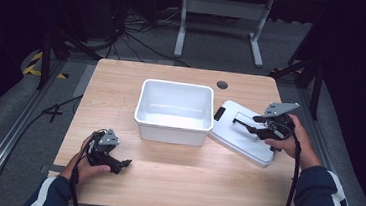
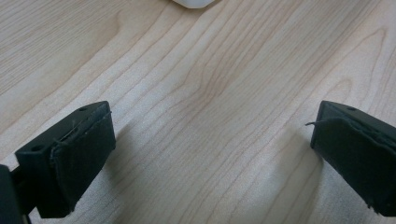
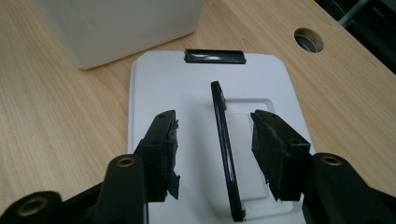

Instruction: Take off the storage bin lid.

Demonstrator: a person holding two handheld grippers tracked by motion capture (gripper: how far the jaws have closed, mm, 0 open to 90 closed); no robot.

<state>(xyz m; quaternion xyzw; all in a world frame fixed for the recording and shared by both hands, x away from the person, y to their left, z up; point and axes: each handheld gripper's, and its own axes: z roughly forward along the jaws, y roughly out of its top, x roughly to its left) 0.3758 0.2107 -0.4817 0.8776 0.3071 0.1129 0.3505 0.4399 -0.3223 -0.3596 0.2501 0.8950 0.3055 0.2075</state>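
Observation:
A white plastic bin (image 1: pixel 174 111) stands open in the middle of the wooden table (image 1: pixel 116 92). Its white lid (image 1: pixel 241 135) lies flat just right of it, with a black latch (image 3: pixel 214 56) at the end toward the bin (image 3: pixel 116 28). A thin black handle (image 3: pixel 226 154) stands up from the lid's top. My right gripper (image 1: pixel 243 124) hovers low over the lid, and in the right gripper view it (image 3: pixel 215 116) is open with the handle between its jaws, untouched by either pad. My left gripper (image 1: pixel 124 164) rests at the front left, open over bare wood (image 2: pixel 212 126).
A round cable hole (image 1: pixel 222 85) sits near the table's far edge behind the lid. Beyond the table stand a white metal frame (image 1: pixel 222 26) and loose cables on the floor. Bare wood stretches along the table's front between my two hands.

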